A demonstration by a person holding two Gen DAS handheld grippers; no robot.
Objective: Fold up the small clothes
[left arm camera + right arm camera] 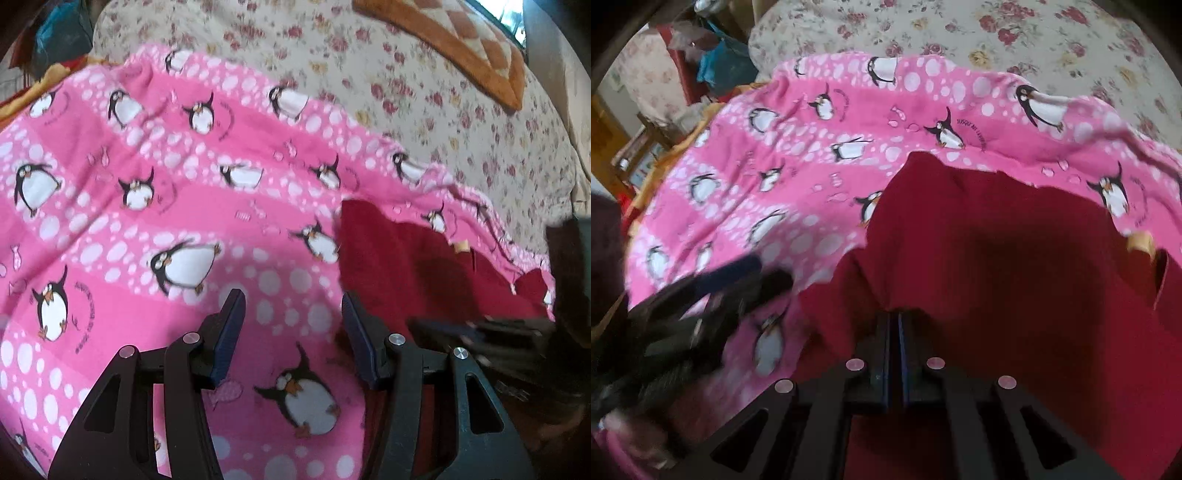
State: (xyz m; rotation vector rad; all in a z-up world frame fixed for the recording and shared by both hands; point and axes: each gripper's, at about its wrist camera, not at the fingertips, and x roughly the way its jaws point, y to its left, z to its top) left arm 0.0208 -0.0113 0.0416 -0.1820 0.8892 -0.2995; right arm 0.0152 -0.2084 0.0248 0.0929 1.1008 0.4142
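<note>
My right gripper (pixel 894 325) is clenching its jaws on the red garment (pixel 997 258); my left gripper (pixel 293 306) is hovering released over the penguin blanket (pixel 147 221) at nine o'clock.

- A home bedroom, by the look of it: a bed with a floral bedspread (pixel 424 110) fills the space beyond the jaws.
- A pink penguin-print blanket (pixel 147 221) lies spread under and ahead of the jaws.
- An orange patchwork cushion (pixel 472 48) sits far beyond, to their right.
- Cluttered wooden furniture (pixel 635 147) stands far left of the jaws.
</note>
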